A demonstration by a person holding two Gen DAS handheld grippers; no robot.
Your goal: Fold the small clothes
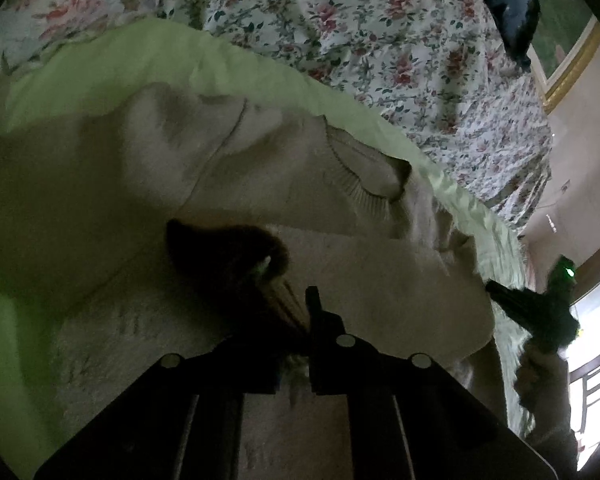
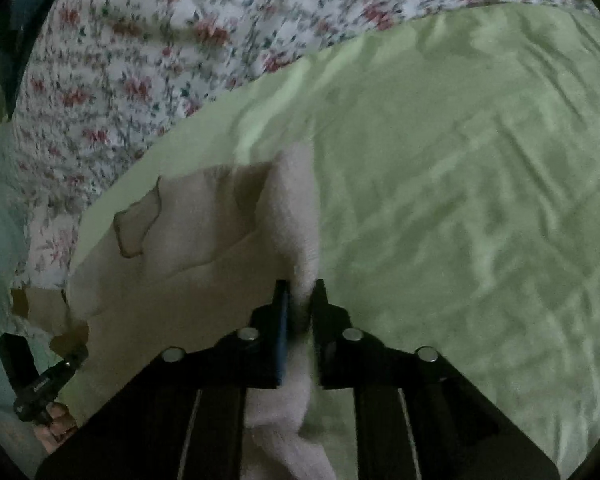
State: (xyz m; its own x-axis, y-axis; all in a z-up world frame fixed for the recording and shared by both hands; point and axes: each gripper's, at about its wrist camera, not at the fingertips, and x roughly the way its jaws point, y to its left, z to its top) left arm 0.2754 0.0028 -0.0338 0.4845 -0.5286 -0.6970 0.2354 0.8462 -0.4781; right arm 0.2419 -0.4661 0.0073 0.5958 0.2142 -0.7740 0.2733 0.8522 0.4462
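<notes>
A cream knit garment (image 1: 260, 152) lies spread on a light green sheet (image 1: 160, 56). One fuzzy flap of it is folded over, and a dark brown furry patch (image 1: 228, 256) shows on it. My left gripper (image 1: 300, 308) is at the bottom centre, shut on the garment's edge beside that patch. In the right wrist view my right gripper (image 2: 300, 292) is shut on a raised fold of the same cream garment (image 2: 204, 240). The fabric runs up between its pads. The right gripper (image 1: 496, 290) also shows at the garment's right edge. The left gripper (image 2: 44, 354) sits at the lower left.
The green sheet (image 2: 460, 200) covers a floral bedspread (image 1: 380, 20) that rises behind it. A dark bundle (image 1: 508, 4) lies at the far right of the bed, beside a gold-framed picture (image 1: 572, 52). A bright window (image 1: 596, 340) is at the right. A hand (image 2: 56, 424) holds the left gripper.
</notes>
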